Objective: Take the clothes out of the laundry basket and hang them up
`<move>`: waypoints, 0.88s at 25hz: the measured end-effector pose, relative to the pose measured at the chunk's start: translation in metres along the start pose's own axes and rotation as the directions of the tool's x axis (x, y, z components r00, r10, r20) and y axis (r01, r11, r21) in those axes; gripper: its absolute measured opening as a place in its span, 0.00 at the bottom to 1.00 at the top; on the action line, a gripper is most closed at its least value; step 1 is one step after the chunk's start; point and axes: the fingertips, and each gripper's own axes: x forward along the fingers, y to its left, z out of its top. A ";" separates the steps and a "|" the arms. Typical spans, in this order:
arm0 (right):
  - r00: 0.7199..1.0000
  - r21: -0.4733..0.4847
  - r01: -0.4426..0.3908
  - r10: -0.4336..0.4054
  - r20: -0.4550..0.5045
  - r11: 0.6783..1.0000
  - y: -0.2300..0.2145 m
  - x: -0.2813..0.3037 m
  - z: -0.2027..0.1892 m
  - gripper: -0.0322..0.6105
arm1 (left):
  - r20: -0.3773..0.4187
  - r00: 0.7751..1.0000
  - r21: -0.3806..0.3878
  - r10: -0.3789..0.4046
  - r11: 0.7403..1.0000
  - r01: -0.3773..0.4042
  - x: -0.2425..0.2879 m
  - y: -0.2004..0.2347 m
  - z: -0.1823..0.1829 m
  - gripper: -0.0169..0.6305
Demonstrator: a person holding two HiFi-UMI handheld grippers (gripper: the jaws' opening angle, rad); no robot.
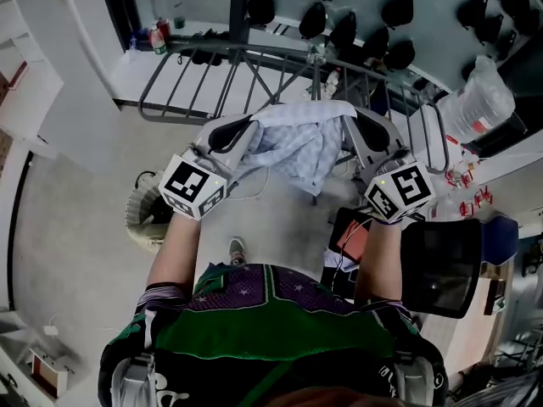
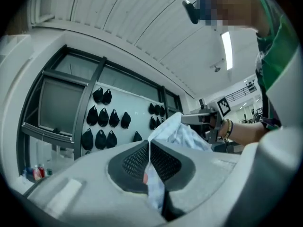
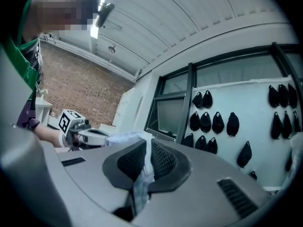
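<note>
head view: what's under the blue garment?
Bars of the drying rack run under the garment, and grey floor shows below its hem. The cloth covers the middle of the rack.

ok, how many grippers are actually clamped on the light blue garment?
2. The left gripper pinches the light blue garment at its left end, and the right gripper pinches it at its right end. Both are shut on cloth.

Left gripper (image 2: 149,155) jaws pinching pale garment (image 2: 181,134), possibly a shirt
</note>
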 end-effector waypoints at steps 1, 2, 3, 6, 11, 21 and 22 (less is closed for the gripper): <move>1.000 -0.012 0.005 -0.006 -0.019 1.000 -0.003 0.008 -0.004 0.07 | 0.016 1.000 0.004 0.007 1.000 -0.007 0.002 0.011 0.007 0.06; 0.999 -0.020 0.010 -0.011 -0.035 1.000 -0.007 0.014 -0.007 0.07 | 0.034 0.999 0.009 0.012 1.000 -0.012 0.004 0.020 0.015 0.06; 0.999 -0.023 0.014 -0.015 -0.047 1.000 -0.011 0.021 -0.011 0.07 | 0.051 0.999 0.013 0.014 1.000 -0.015 0.007 0.029 0.022 0.06; 0.997 -0.022 0.029 -0.030 -0.072 0.999 -0.022 0.037 -0.017 0.07 | 0.086 0.996 0.044 0.025 0.999 -0.029 0.016 0.049 0.041 0.06; 0.997 -0.078 0.047 -0.052 -0.064 0.996 -0.026 0.062 -0.011 0.07 | 0.116 0.992 0.081 0.041 0.995 -0.050 0.019 0.080 0.059 0.06; 0.992 -0.086 0.123 -0.122 0.021 0.989 -0.085 0.063 0.004 0.07 | 0.148 0.989 0.099 0.010 0.995 -0.025 0.080 0.092 0.080 0.06; 0.991 -0.083 0.129 -0.127 0.032 0.988 -0.095 0.061 0.004 0.07 | 0.145 0.989 0.108 0.006 0.994 -0.021 0.090 0.091 0.079 0.06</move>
